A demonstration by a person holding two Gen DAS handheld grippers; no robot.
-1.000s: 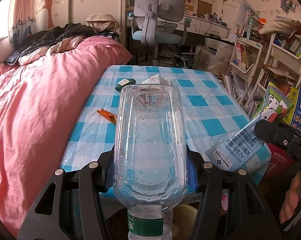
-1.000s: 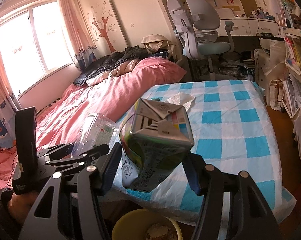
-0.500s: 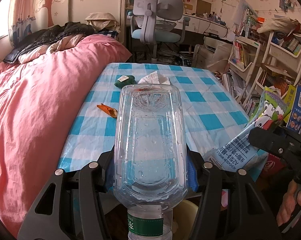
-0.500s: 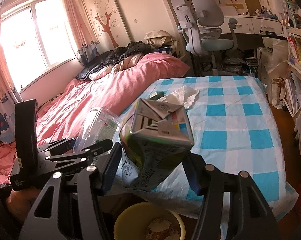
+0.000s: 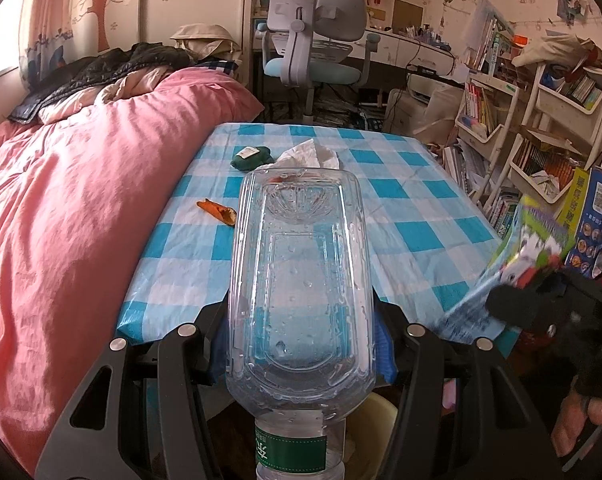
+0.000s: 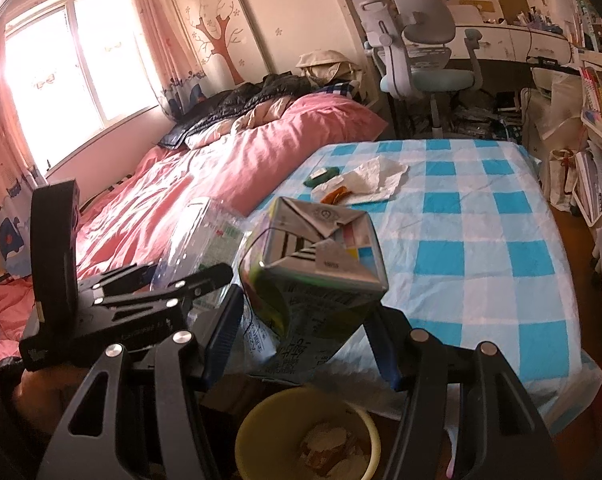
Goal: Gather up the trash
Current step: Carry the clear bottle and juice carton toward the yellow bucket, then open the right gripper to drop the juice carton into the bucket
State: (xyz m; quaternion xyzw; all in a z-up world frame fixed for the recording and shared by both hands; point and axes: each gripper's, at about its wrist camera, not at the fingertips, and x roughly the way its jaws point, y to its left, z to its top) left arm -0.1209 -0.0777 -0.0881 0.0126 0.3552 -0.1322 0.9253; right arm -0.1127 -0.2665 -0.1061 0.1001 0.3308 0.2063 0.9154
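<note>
Pinching btwn left fingers (image 5: 205, 344): clear bottle (image 5: 299, 280), neck toward cam; right fingers (image 6: 221, 336) clamp carton (image 6: 313, 276) over yellow bin (image 6: 261, 420).

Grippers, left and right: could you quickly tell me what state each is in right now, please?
Left gripper: closed on the clear plastic bottle.
Right gripper: closed on the drink carton.

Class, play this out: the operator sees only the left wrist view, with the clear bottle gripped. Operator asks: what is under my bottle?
Observer: A yellow bin, holding scraps, sits just below the table edge.
Operator: What is the right gripper holding?
Observer: A drink carton, folded end facing the camera.
Operator: Anything beside the tissue I can't see?
Observer: An orange scrap lies at its near edge.
</note>
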